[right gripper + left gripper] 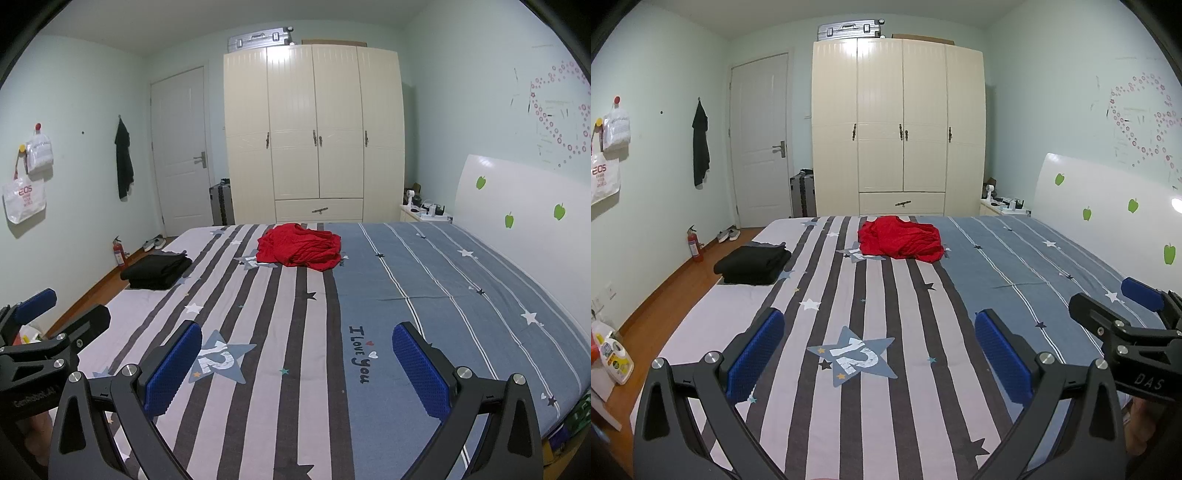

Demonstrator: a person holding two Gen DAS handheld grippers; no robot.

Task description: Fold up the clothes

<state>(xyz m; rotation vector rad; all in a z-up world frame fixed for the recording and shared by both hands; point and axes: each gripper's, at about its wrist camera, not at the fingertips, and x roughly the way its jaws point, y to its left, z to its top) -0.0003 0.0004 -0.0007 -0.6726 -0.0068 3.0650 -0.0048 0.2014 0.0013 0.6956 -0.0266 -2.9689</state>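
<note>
A red garment (900, 240) lies crumpled in a loose heap at the far side of the bed (1015, 258), roughly on the line where the grey-and-white striped half of the cover meets the plain blue half. It partly overlaps a printed star on the cover. A stack of folded black clothes (753, 265) sits on the far left part of the bed, near the left edge and well apart from the red heap.

The left gripper (879, 354) hovers over the near part of the bed, its blue-padded fingers (757, 354) spread wide with nothing between them; a large star with the number 12 (854, 357) shows on the cover in the gap. The right gripper (297, 369) hangs just to its right, also spread wide and empty, above the stripes and the words "I love you" (360, 354) printed on the blue half. Each gripper appears at the edge of the other's view, side by side.

Beyond the bed stands a cream wardrobe (899, 125) with a suitcase (849, 29) on top, and a white door (761, 144) to its left. A white headboard with green apple stickers (1108, 206) runs along the right.
</note>
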